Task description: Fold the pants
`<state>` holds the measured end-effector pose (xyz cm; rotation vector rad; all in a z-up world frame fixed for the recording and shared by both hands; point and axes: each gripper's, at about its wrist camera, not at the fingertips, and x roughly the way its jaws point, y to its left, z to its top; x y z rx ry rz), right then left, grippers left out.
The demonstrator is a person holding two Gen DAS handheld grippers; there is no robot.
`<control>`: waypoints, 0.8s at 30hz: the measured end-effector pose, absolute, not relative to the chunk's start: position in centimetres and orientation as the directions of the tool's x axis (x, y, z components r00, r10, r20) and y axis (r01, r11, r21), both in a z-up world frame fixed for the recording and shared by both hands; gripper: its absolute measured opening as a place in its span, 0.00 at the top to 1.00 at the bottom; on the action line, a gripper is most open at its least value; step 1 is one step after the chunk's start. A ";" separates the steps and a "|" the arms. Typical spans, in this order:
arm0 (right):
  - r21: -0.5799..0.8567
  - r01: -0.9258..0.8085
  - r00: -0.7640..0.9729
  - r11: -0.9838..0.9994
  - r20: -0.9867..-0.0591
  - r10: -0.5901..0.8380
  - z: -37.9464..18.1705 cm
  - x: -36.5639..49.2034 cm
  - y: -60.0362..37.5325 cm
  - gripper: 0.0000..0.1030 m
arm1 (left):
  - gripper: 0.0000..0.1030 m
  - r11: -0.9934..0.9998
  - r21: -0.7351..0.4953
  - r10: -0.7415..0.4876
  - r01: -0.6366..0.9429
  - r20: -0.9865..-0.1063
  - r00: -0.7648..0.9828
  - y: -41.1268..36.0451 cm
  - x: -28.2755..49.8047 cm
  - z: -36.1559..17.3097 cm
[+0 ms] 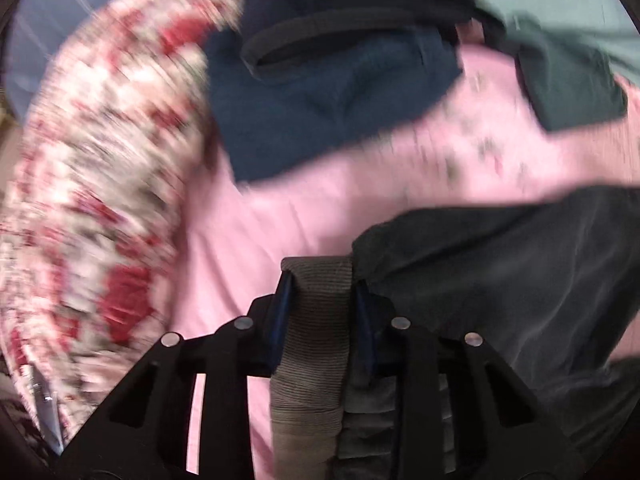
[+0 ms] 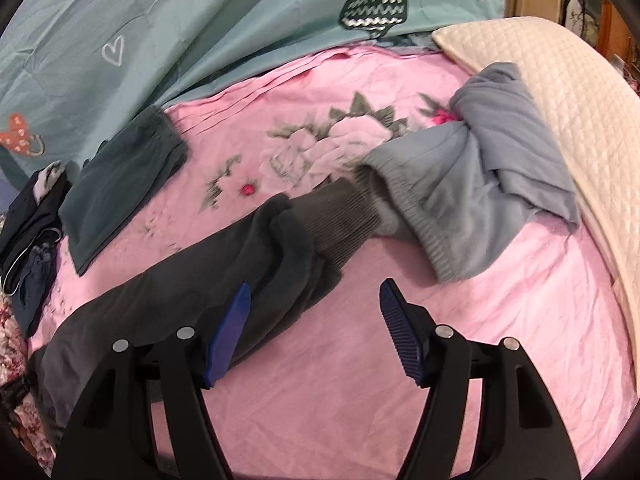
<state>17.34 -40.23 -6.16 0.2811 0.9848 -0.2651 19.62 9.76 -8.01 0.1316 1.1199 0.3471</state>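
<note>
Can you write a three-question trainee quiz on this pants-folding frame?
1. True or false: the left tongs are clamped on the ribbed cuff of the dark grey pants.
2. What lies between the fingers of the right tongs?
A. the ribbed cuff
B. only pink bedsheet
C. the light blue-grey sweatpants
3. Fill in: in the right wrist view, the folded dark teal garment lies partly on the pink bedsheet and partly on the ____ duvet with heart prints.

Key: 1 true; 2 B; 3 light teal.
</note>
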 end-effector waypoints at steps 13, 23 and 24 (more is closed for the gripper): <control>0.038 0.287 0.475 0.957 -0.873 -0.108 -7.8 21.0 -38.5 0.24 | 0.19 0.902 0.356 0.423 -0.246 -0.843 0.331 11.3 20.9 -10.8; 0.128 -0.166 0.450 0.978 -0.872 0.190 -7.4 26.5 -30.5 0.23 | 0.19 0.954 0.193 0.259 -0.227 -0.914 0.313 14.4 20.7 -10.5; 0.116 -0.264 0.420 0.958 -0.880 0.223 -8.0 27.1 -28.3 0.23 | 0.19 0.968 0.177 0.227 -0.178 -0.917 0.327 14.2 21.2 -10.5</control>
